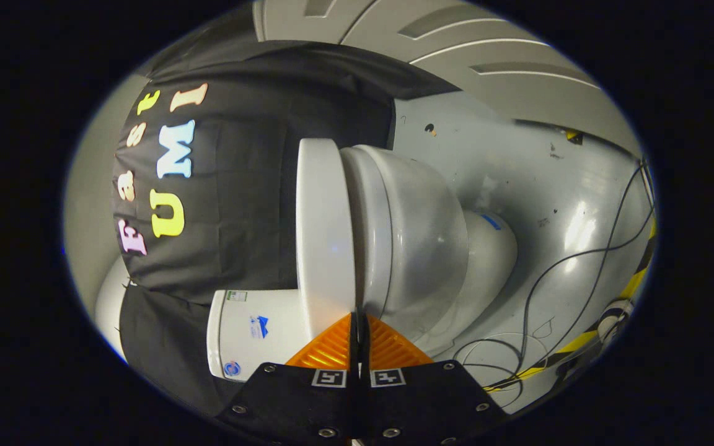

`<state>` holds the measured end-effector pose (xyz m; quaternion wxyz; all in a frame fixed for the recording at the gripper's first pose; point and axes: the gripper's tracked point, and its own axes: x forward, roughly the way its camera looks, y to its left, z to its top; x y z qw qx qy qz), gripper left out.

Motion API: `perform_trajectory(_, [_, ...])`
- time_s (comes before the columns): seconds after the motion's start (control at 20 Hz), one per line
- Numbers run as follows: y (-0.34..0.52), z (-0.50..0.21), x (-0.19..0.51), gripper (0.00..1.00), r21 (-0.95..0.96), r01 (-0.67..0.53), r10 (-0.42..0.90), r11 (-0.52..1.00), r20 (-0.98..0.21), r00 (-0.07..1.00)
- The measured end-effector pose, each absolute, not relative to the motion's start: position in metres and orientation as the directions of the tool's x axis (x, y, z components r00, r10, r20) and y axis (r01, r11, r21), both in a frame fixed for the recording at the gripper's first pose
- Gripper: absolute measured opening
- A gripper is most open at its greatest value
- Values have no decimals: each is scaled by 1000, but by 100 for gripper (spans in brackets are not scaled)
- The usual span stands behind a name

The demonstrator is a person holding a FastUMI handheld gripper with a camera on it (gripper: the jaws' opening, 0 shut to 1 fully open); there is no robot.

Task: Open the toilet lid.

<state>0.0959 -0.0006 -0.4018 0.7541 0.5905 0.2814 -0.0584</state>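
Just ahead of the tool (pixel 357 322), whose fingers are closed together on nothing, the toilet lid (pixel 325 235) lies down on the bowl (pixel 413 235). Judging by this, the approach step is in hand; next the tips must wedge under the lid's edge and lift.

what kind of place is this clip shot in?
Likely a mock bathroom in a recording booth: a toilet with its lid down, a black cloth wall, loose cables on the floor. The gripper fingers are shut.

A glossy grey floor (pixel 555 186) carries the white toilet (pixel 419 241), with loose black cables (pixel 537 291) lying beside its base.
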Motion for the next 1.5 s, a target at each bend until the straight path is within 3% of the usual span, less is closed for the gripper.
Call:
perform_trajectory(0.65, [10, -328, 103, 0, 771, 319, 196, 551, -491, 849])
perform_trajectory(1.05, [38, -271, 111, 0, 607, 174, 183, 775, -480, 858])
perform_trajectory(1.5, [62, -240, 120, 0, 521, 124, 158, 845, -463, 872])
